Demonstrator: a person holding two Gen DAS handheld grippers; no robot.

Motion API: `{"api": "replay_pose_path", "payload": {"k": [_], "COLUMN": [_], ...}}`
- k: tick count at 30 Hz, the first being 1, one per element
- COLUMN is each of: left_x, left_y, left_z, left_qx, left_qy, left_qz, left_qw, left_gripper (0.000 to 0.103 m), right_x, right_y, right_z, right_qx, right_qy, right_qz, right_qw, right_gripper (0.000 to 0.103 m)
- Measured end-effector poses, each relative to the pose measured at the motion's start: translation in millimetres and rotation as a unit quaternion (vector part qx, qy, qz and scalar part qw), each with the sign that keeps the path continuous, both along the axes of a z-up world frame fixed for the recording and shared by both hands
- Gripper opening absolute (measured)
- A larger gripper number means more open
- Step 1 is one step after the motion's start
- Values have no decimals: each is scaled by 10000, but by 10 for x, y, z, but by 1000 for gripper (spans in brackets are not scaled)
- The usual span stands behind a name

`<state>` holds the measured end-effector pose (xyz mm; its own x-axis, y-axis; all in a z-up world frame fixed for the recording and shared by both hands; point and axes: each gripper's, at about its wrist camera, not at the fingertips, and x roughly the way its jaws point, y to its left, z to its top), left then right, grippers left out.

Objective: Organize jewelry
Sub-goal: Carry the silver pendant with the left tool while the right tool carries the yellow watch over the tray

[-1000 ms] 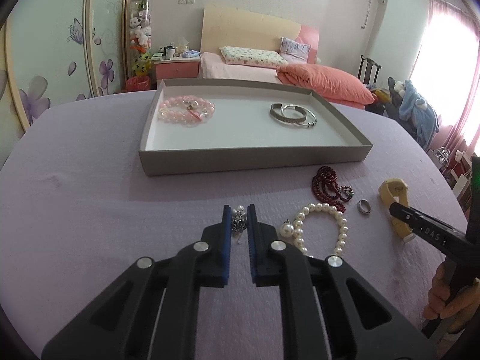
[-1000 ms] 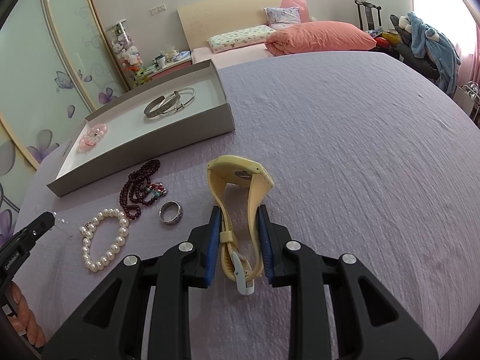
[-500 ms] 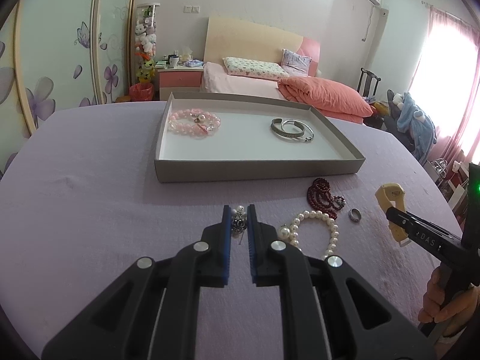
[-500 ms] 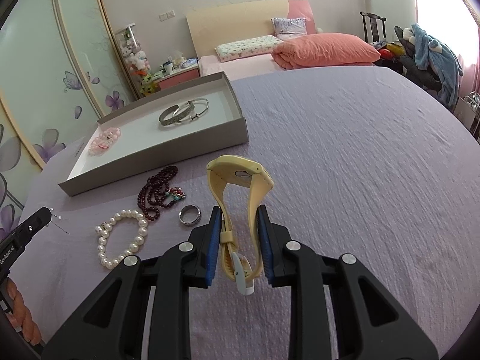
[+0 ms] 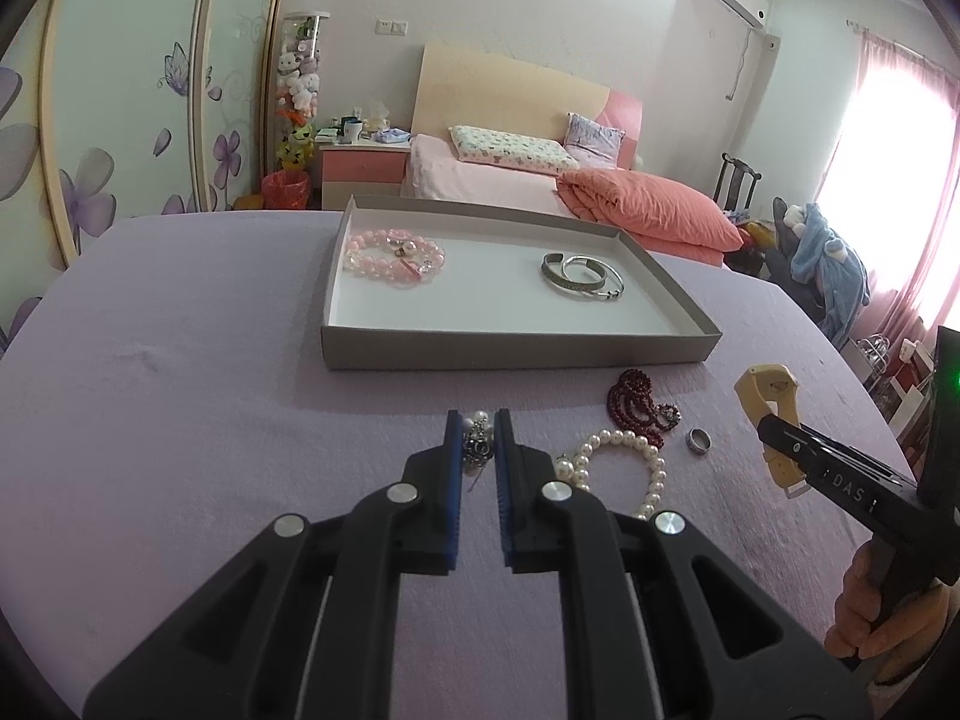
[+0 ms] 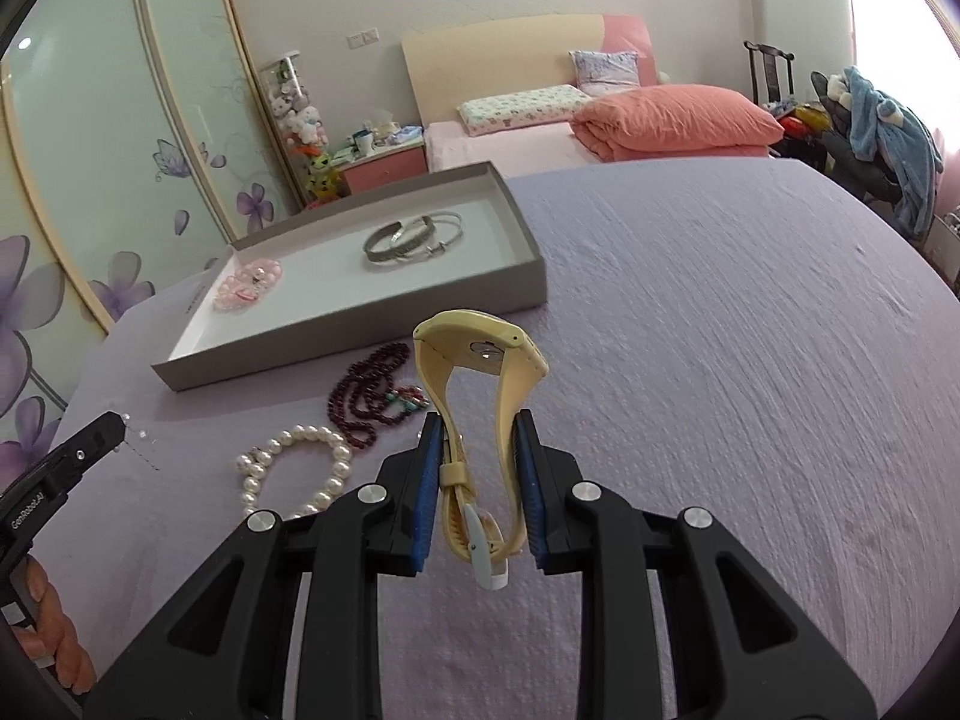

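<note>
My left gripper (image 5: pixel 478 433) is shut on a small pearl-and-metal earring (image 5: pixel 478 444) and holds it above the purple cloth. My right gripper (image 6: pixel 478 450) is shut on a yellow watch (image 6: pixel 480 396) by its strap, face up and away; it also shows in the left wrist view (image 5: pixel 771 414). A grey tray (image 5: pixel 516 354) with a white floor holds a pink bead bracelet (image 5: pixel 393 255) and silver bangles (image 5: pixel 579 276). A white pearl bracelet (image 5: pixel 624 462), dark red beads (image 5: pixel 636 402) and a silver ring (image 5: pixel 698 441) lie on the cloth before the tray.
The table is covered with a purple cloth (image 6: pixel 750 360). A bed with an orange quilt (image 5: pixel 648 213) stands behind the table. A wardrobe with flower doors (image 5: pixel 120 120) is at the left. A chair with blue clothes (image 5: pixel 828 258) is at the right.
Both grippers have risen and pulled back a little with their loads; the tray looks farther off in both views. The jewelry on the cloth has not moved.
</note>
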<state>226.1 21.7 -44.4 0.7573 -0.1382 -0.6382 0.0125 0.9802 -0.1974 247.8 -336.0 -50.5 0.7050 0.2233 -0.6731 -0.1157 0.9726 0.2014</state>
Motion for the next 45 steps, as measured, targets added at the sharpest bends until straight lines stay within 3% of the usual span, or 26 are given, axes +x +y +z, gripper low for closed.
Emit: {"api": "replay_pose_path", "payload": {"k": [6,17,24,30,37,45], "left_x": [-3,154,419,789,1257,1593], "left_y": [-11,-69,-67,-33,-7,-3], "left_z": [29,351,638,714,615,356], "left_qx": [-3,145,165,-11,78,143], "left_qy": [-56,-551,-949,-990,-940,-780], "left_qz": [-19,-115,-100,-70,33,52], "left_qw": [10000,9983,9953,9951,9955,9968], "left_gripper": [11,11,11,11,11,11], "right_x": [0,89,251,504,865,1223], "right_y": [71,226,302,408,534,672], "right_z": [58,523,782,825,650,300], "right_qx": [3,45,47,94,149,52], "right_qy": [-101,-852,-1341,-1576,-1476,-913], "right_qz": [105,292,303,368,425,410], "right_qw": [9999,9959,9905,9868,9880,9950], "right_gripper": [25,25,25,25,25,25]}}
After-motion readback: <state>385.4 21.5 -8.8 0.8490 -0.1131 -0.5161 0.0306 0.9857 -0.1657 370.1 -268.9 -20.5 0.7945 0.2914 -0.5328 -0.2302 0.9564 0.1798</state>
